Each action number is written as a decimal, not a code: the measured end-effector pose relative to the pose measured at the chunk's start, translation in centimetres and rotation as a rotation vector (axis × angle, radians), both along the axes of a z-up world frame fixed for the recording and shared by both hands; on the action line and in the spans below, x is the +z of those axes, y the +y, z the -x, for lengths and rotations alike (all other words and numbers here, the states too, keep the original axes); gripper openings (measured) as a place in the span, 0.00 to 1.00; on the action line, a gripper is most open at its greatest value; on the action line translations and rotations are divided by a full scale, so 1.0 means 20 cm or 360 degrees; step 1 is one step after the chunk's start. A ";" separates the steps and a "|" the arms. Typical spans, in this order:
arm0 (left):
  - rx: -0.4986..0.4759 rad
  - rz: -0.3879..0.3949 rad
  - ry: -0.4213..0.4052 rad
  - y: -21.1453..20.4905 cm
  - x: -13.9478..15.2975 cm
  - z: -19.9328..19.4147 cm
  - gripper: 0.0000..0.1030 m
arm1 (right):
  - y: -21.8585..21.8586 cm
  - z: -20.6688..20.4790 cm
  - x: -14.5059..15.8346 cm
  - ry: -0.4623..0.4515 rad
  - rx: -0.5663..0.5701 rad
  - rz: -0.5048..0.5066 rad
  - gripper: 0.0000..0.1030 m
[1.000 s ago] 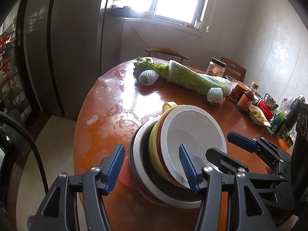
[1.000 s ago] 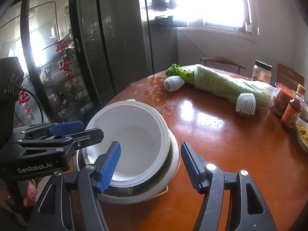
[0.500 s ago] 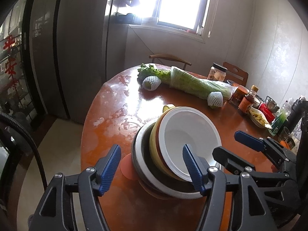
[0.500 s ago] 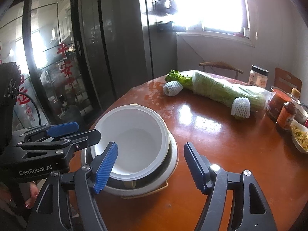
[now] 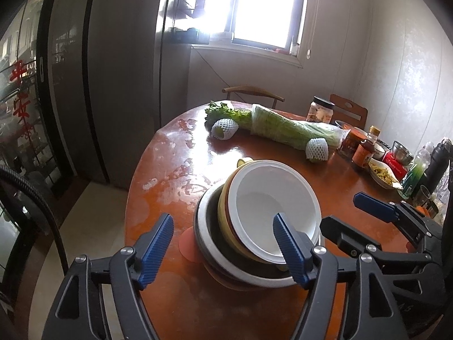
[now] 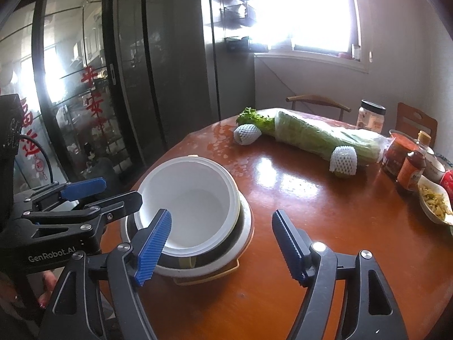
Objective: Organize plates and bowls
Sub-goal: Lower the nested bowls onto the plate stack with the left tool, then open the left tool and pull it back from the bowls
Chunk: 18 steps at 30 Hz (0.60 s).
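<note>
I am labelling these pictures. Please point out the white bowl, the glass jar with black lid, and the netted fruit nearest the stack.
white bowl [image 5: 263, 198]: left wrist view, inner wall.
glass jar [image 6: 370, 120]: right wrist view, middle of its body.
netted fruit [image 6: 344, 161]: right wrist view, foam net side.

Round glossy reddish-brown table [image 5: 175, 306], wet-looking patches on far left part. Stack of bowls [image 5: 254, 240] sits near the front edge, on a pink plate [image 5: 188, 248]. Far side: wrapped cabbage [image 5: 286, 129], leafy greens [image 5: 223, 113], two foam-netted fruits [image 5: 225, 129] [image 5: 317, 148]. Right edge: jar [image 5: 321, 110], sauce bottle [image 5: 365, 153], dish of food [image 5: 382, 174], dark bottle [image 5: 434, 167].
</note>
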<state>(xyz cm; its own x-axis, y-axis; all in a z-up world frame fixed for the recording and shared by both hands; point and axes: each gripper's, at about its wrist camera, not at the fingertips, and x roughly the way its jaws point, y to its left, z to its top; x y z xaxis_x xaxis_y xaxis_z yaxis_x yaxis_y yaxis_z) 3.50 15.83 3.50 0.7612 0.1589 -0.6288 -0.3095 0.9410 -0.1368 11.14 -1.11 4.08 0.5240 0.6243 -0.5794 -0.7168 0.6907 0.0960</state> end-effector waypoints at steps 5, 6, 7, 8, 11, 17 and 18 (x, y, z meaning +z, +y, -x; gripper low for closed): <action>0.0011 -0.0004 -0.0003 -0.01 0.00 0.01 0.73 | -0.02 0.00 0.00 -0.0005 -0.0009 -0.0002 0.74; 0.0011 -0.0010 0.0000 -0.01 0.00 0.01 0.73 | -0.02 0.00 0.00 -0.0006 -0.0012 -0.0003 0.74; 0.0008 -0.0020 0.0002 -0.02 0.00 0.01 0.73 | -0.03 0.00 0.00 -0.0007 -0.0015 -0.0003 0.74; 0.0009 -0.0029 -0.0001 -0.03 0.00 0.02 0.73 | -0.03 0.01 0.00 -0.0009 -0.0017 -0.0002 0.74; 0.0011 -0.0030 0.0001 -0.05 0.00 0.03 0.74 | -0.05 0.01 0.00 -0.0015 -0.0020 0.0000 0.75; 0.0018 -0.0033 0.0029 -0.09 -0.02 0.04 0.79 | -0.09 0.03 0.00 -0.0025 -0.0046 0.0013 0.75; 0.0025 -0.0034 0.0025 -0.09 -0.02 0.05 0.81 | -0.10 0.03 0.00 -0.0030 -0.0057 0.0017 0.75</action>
